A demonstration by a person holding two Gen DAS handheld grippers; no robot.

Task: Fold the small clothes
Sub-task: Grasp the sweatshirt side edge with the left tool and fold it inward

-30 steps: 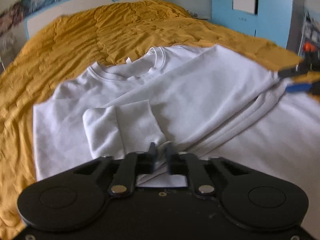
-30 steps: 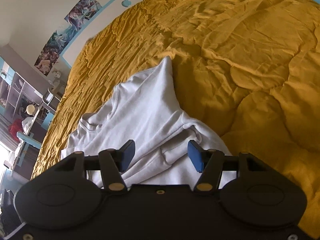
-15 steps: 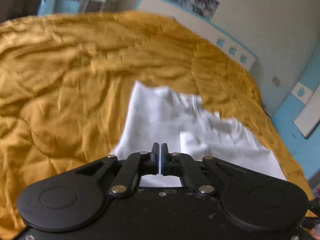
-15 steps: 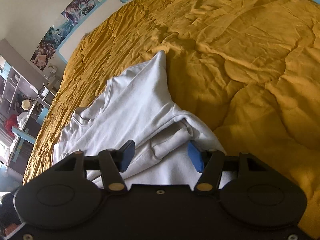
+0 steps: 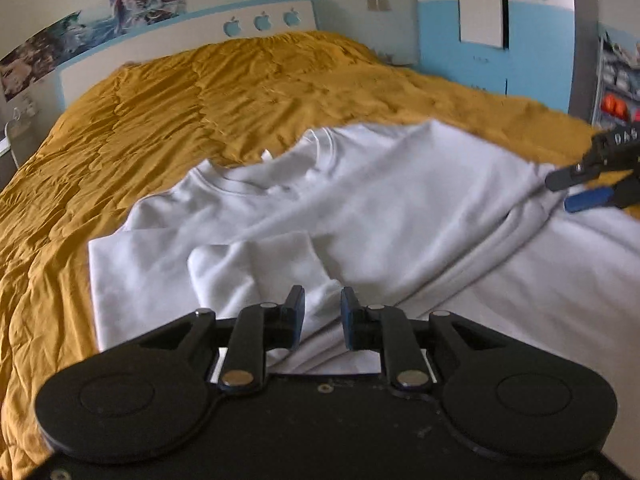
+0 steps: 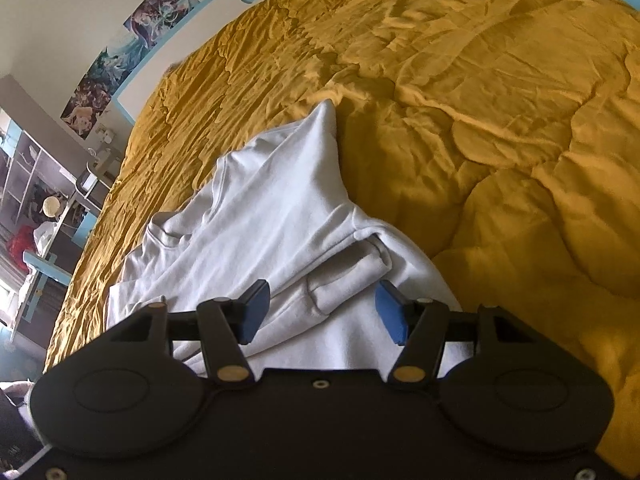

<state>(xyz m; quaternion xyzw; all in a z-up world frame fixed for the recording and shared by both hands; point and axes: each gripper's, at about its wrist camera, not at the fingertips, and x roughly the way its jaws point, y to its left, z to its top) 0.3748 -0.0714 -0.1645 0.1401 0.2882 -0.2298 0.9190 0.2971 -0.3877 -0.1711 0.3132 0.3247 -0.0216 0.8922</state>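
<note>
A white sweatshirt lies on the mustard bedspread, collar toward the headboard. One sleeve is folded across its chest, and its cuff rests just ahead of my left gripper. That gripper's jaws are opening, with a ridge of white cloth lying in the narrow gap and not pinched. My right gripper stands open over the sweatshirt at its right edge. The other sleeve's cuff lies loose between its blue pads. The right gripper also shows at the right of the left wrist view.
The bedspread stretches wide to the right and beyond the garment. A white headboard with apple cut-outs closes the far end. A blue wardrobe stands at the back right, and shelves and a desk stand past the bed's left side.
The left view swung off to the left with its jaws shut, then came back to the folded sleeve. Its jaws now stand parted. The right gripper has held its place and opening.
</note>
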